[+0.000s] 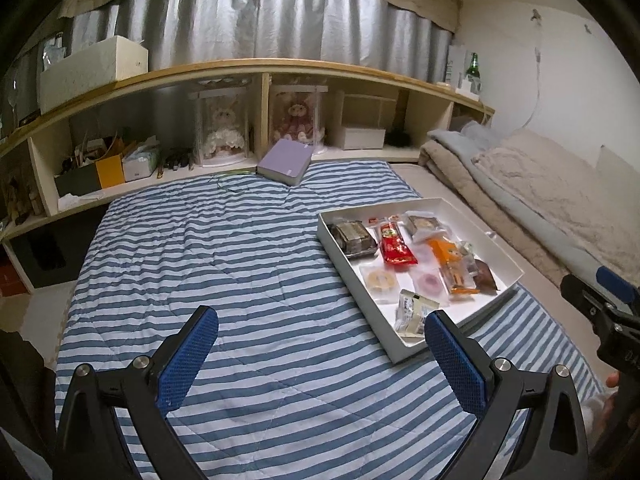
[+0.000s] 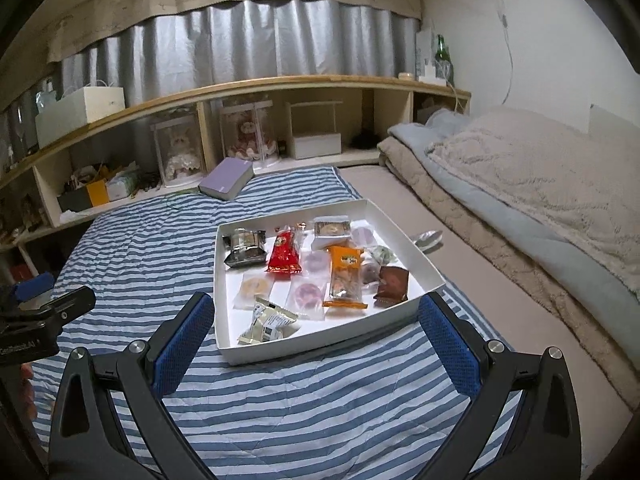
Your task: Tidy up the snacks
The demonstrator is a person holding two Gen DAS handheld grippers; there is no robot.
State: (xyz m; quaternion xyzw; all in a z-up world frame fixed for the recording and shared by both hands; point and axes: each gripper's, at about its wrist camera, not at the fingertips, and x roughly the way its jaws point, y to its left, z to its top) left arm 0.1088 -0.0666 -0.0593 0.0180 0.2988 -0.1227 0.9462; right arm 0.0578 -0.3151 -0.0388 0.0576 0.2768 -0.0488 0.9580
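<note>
Right wrist view: right gripper (image 2: pixel 316 322), jaws apart and empty, hovers at the white tray's (image 2: pixel 320 346) six o'clock edge, probably lining up a snack pick. Left gripper (image 1: pixel 320 338), jaws apart too, waits over the striped blanket (image 1: pixel 200 248).

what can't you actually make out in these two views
- Print on the orange snack packet: too small in both views.
- Near corner of the white tray: behind the left gripper's right finger, left wrist view.
- Right gripper: cut off by the frame edge there.
- Dolls in the clear cases: blurred, glare.
</note>
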